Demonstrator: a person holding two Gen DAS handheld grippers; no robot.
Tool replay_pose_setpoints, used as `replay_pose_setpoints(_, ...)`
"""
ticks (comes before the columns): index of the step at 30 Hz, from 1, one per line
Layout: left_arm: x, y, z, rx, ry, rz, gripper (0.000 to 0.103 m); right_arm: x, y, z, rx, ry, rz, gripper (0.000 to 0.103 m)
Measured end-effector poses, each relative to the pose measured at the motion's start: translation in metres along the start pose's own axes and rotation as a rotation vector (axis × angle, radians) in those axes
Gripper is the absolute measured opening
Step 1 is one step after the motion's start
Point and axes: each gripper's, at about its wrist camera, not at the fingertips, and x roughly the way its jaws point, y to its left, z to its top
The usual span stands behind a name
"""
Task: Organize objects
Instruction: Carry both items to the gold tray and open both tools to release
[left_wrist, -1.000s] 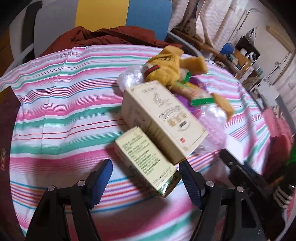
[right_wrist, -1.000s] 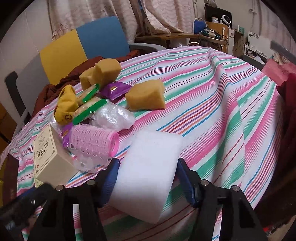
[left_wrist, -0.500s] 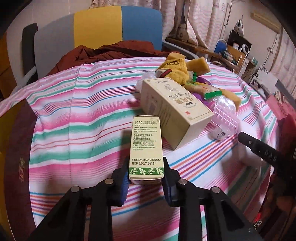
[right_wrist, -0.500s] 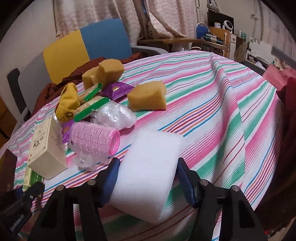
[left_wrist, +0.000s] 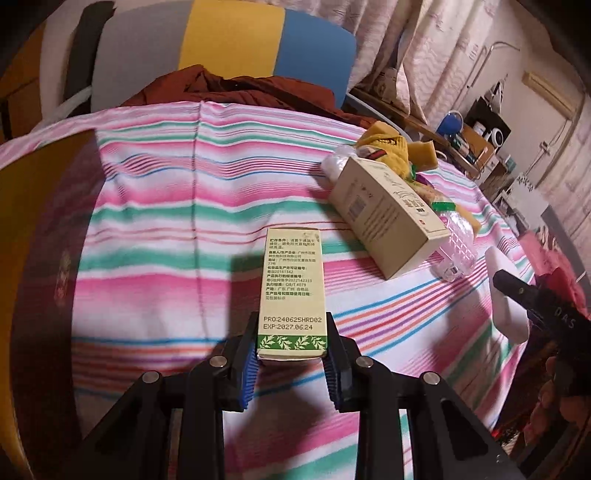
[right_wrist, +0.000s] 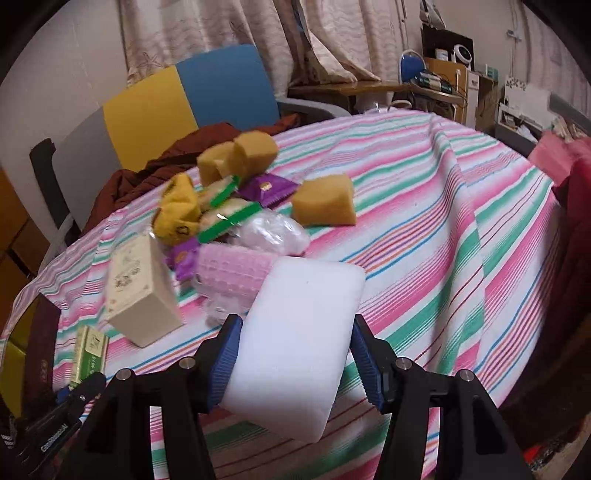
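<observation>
Having just closed, the left gripper (left_wrist: 290, 363) is now pinching the green-leafed carton (left_wrist: 292, 291) at its near end, so it is ready to move; the right gripper (right_wrist: 295, 354) is squeezing the white foam block (right_wrist: 301, 343), which is sitting between its pads above the striped tablecloth (right_wrist: 424, 221).

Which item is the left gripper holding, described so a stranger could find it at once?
On the striped tablecloth, look toward the near edge, away from the pile of sponges and packets. The left gripper is shut on a slim cream box. Unlike the bigger beige box beside it, it has a green leaf band and printed dates.
</observation>
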Motion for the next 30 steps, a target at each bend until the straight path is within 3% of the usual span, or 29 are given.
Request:
replay_pose_setpoints(10, -0.057, 0.015, -0.022, -0.007, -0.083, -0.073, 0.030, -0.027, 0.046, -0.013, -0.077, -0.006, 0.096, 0.059)
replay_pose_setpoints(15, -0.097, 0.033, -0.027, -0.012, -0.146, -0.065, 0.030, -0.041, 0.086, -0.028, -0.144, 0.005, 0.199, 0.059)
replay_pose_setpoints(19, -0.129, 0.067, -0.032, -0.061, -0.186, -0.025, 0.030, -0.051, 0.123, -0.039, -0.185, 0.025, 0.292, 0.060)
replay_pose_setpoints(25, -0.162, 0.124, -0.035, -0.152, -0.228, 0.111, 0.030, -0.073, 0.197, -0.058, -0.308, 0.025, 0.439, 0.061)
replay_pose_setpoints(30, -0.168, 0.170, -0.035, -0.214, -0.190, 0.216, 0.030, -0.084, 0.264, -0.082, -0.422, 0.052, 0.537, 0.061)
